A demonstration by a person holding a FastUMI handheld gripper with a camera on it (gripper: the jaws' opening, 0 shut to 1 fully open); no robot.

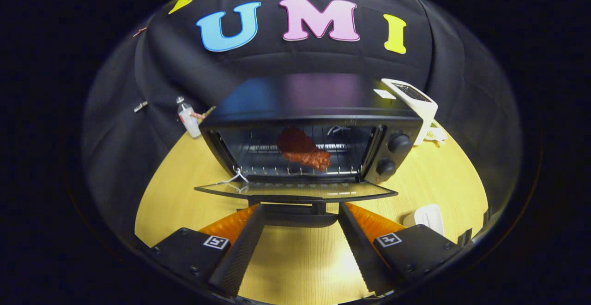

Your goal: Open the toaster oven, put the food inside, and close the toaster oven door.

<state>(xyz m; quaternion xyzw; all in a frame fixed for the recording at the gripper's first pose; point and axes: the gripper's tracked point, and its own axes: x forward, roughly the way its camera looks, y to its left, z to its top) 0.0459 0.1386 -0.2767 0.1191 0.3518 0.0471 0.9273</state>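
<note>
Here the wooden table (184,194) carries everything, its light surface running from the tool up to the black cloth wall at the far edge. The toaster oven (309,129) is the largest thing on it, standing toward the far edge with its front facing the tool. Its door (295,190) is dropped fully open and lies flat, the glass pane level with the table top and the door handle (295,212) hanging at the near side. Two round knobs (392,155) sit one above the other on the panel at the oven's right side. Inside, the reddish-brown piece of food (304,150) lies on the wire rack (258,157), a little right of the middle. Behind the oven's right corner stands a white device (415,99), tilted, with a cable beside it. At the oven's left, near the far edge, a small clear bottle (189,120) stands upright. A small white object (427,217) rests on the table near the right finger. The tool (300,217) is spread wide and holds nothing; its fingertips lie to either side of the door handle, whether touching it I cannot tell.
</note>
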